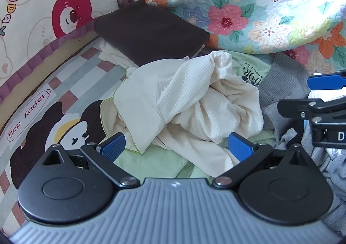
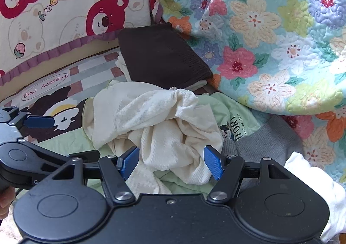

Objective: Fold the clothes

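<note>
Both the left gripper [image 1: 176, 146] and right gripper [image 2: 172, 161] hover spread wide and empty just before the crumpled cream garment [image 1: 190, 101], which lies heaped on a green garment [image 2: 216, 103]; a deep pinch could snag both layers together

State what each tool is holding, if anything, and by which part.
Nothing is held: the left tool and right tool are both open above the crumpled cream garment.

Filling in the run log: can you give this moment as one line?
stage: pre-grasp | left gripper: jaws open | right gripper: jaws open | target: crumpled cream garment, unfolded | folded brown garment behind
</note>
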`<state>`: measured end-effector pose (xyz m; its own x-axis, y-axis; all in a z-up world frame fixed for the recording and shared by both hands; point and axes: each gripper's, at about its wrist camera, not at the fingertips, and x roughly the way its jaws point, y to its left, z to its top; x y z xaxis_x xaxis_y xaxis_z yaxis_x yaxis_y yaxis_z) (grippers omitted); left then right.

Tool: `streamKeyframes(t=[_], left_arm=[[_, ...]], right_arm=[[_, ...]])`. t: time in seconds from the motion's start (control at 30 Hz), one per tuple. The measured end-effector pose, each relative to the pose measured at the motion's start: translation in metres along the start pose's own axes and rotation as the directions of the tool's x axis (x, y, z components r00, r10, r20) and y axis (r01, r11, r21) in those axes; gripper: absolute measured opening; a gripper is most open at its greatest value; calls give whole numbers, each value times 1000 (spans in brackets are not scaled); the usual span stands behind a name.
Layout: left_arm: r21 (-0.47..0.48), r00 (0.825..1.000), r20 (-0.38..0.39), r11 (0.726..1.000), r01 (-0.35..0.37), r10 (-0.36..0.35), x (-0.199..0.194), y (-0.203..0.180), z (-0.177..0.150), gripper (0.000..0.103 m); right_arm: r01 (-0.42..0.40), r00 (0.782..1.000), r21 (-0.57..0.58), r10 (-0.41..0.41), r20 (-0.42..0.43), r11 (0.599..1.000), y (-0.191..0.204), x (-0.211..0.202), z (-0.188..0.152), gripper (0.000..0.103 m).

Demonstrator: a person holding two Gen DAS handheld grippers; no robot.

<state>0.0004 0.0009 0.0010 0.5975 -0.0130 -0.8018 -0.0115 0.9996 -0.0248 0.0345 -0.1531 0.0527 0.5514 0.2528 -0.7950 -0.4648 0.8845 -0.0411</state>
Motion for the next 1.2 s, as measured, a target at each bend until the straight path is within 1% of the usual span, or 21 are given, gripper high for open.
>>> streamKeyframes(t=[0.23, 0.4, 0.77, 0.93, 1.2], left_arm=[[5, 1000, -12, 1000, -1, 2, -1, 2, 2, 103], [-15, 1000, -1, 1000, -9, 9, -4, 12, 3, 103], [-31, 1000, 23, 999, 12, -12, -12, 17, 2, 103], [-27, 1000, 24, 1000, 2, -1, -12, 20, 4, 103], [-42, 999, 40, 999, -14, 16, -14, 27, 3, 103]], right_arm=[[0, 1000, -18, 0, -5, 1000, 4, 1, 1, 71], [-5, 1000, -28, 5, 3, 1000, 4, 1, -2, 71], [-11, 1000, -76, 12, 13, 997, 15, 0, -2, 71], [4, 1000, -118, -2, 19, 993, 22, -1, -4, 71], [-9, 1000, -124, 9, 4, 992, 23, 6, -3, 71]])
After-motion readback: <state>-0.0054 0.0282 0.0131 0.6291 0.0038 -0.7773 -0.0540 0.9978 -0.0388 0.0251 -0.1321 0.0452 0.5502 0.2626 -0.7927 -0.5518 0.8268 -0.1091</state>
